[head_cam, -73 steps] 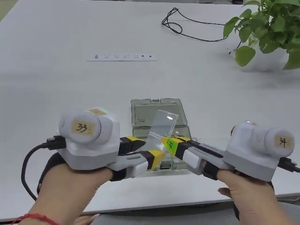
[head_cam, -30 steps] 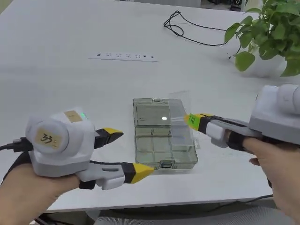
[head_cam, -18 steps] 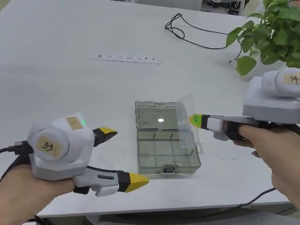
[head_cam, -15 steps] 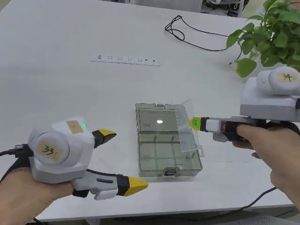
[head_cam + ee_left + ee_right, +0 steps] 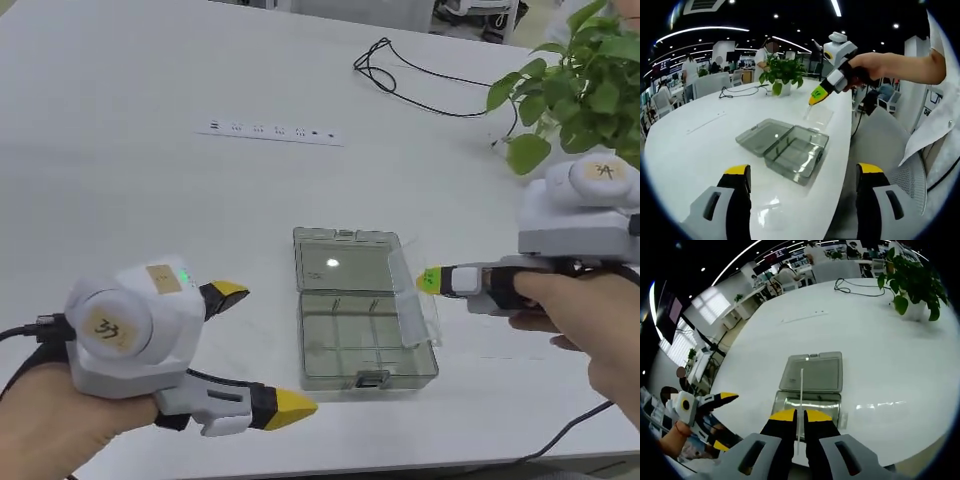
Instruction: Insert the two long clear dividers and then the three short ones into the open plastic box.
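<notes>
Handwriting: left gripper (image 5: 268, 348) "33", right gripper (image 5: 430, 281) "34"

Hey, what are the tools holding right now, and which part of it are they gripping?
The right tool pinches a clear divider by its near edge. The left tool is open and holds nothing.

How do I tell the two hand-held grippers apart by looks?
Both have white-grey bodies with black jaws tipped yellow. The left hand-held gripper carries a tan label reading 33, a green light and a black cable; the right hand-held gripper is labelled 34.
</notes>
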`<state>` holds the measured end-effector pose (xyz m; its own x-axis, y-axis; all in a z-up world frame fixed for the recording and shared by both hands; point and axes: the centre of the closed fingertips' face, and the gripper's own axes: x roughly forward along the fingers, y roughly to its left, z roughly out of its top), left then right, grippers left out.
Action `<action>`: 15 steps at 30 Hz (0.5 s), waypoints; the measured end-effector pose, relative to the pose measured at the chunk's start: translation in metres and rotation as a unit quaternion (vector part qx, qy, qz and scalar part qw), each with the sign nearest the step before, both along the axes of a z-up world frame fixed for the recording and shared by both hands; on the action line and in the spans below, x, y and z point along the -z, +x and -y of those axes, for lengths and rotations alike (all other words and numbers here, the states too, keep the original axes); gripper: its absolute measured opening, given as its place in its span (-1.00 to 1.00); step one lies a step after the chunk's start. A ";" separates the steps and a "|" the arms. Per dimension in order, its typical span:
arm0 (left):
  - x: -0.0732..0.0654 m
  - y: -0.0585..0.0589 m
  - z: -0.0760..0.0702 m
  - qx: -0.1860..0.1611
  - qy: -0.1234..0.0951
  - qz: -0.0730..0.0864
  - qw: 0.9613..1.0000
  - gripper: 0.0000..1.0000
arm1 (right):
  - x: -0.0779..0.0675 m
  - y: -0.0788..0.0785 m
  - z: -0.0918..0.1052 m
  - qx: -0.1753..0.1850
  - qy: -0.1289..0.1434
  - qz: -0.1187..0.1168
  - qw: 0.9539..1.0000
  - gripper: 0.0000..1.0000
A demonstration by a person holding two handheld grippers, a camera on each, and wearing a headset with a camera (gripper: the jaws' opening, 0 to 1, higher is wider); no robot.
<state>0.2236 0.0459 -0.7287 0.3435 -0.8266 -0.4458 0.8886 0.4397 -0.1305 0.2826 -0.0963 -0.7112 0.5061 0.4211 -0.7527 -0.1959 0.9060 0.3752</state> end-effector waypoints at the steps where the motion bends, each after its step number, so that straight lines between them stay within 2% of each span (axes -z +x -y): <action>1: 0.000 0.000 0.001 0.001 -0.001 -0.001 1.000 0.78 | 0.003 -0.002 -0.001 0.001 -0.002 -0.004 1.000 -0.87; 8: 0.001 -0.004 0.006 0.010 -0.007 -0.003 1.000 0.78 | 0.023 -0.014 -0.002 0.010 -0.012 -0.031 0.999 -0.87; 13: 0.002 -0.007 0.008 0.013 -0.010 -0.005 1.000 0.77 | 0.034 -0.018 -0.006 0.020 -0.009 -0.045 0.999 -0.87; 15: 0.002 -0.008 0.008 0.013 -0.013 -0.007 1.000 0.76 | 0.044 -0.019 -0.006 0.022 -0.009 -0.052 0.998 -0.87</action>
